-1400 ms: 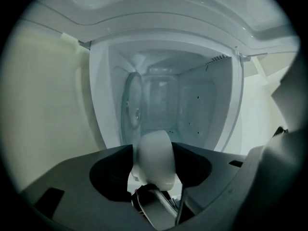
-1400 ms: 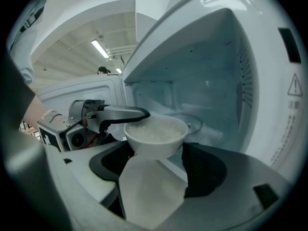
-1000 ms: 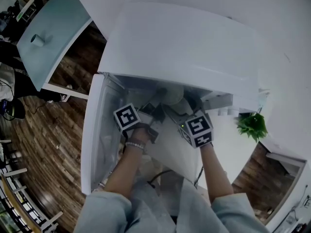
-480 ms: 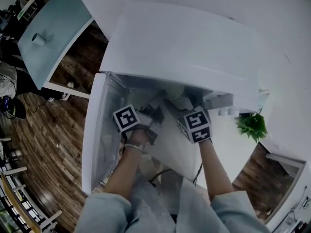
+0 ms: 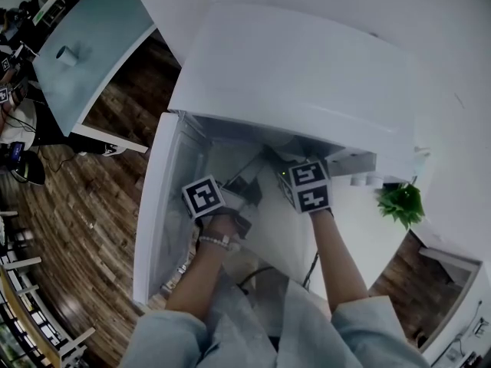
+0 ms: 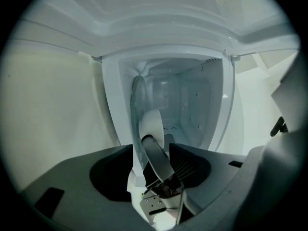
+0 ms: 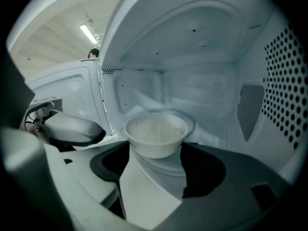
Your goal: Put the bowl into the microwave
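Two hand-held grippers point into a white microwave [image 5: 307,75] whose door [image 5: 157,228] stands swung open at the left of the head view. The right hand-held gripper [image 7: 156,155] reaches into the cavity mouth. In the right gripper view its jaws converge on the lower wall of the bowl [image 7: 156,131] and are closed on it. The bowl sits at their very tips. It is white, upright and level, and is filled with a pale, grainy content. It lies inside the cavity, over the middle of the glass turntable [image 7: 191,122], whose rim shows around it on both sides. The perforated side wall [image 7: 284,95] stands well to the bowl's right. In the head view the bowl itself is hidden beneath the microwave's top and the right marker cube [image 5: 307,186]. The left hand-held gripper [image 6: 160,143] lies nearer the person, just beside the right one, at the lower edge of the opening. The left gripper view sees the cavity turned on its side. That view shows its jaws a little apart in a narrow V, a grey strip on one side and a dark ribbed pad on the other, with nothing between them. The microwave stands on a white table [image 5: 368,240], and a small green plant [image 5: 399,202] is at its right.
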`<state>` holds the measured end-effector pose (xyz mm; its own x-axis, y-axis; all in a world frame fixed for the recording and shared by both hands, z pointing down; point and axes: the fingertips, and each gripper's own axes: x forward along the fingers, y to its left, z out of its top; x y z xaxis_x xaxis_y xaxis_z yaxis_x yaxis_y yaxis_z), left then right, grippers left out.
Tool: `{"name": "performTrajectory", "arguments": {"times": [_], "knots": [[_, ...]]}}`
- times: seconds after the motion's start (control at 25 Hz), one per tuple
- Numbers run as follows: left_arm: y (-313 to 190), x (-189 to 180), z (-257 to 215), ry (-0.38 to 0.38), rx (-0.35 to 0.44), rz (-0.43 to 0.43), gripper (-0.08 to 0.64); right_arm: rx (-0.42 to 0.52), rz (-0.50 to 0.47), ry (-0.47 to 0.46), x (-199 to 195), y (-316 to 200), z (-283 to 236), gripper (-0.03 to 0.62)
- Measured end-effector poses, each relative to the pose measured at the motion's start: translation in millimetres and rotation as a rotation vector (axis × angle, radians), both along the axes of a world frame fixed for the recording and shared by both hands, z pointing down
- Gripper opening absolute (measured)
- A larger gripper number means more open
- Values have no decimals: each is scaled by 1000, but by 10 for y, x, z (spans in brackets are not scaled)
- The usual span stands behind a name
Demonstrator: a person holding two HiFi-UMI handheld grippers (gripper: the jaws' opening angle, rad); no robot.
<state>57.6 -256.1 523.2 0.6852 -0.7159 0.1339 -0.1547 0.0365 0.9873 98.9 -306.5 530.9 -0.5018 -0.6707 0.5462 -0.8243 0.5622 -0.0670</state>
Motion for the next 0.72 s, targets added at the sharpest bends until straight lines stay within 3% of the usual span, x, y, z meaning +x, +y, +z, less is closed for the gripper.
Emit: {"name": "performTrajectory", "arguments": {"times": [0.44,0.72], "knots": [[221,86,18,-11,-15,48,227,-21,30,61,-18,-209,88,339],[246,49,-48,-24,1,59,227,-28,60,34,-41,-305,111,337]]}}
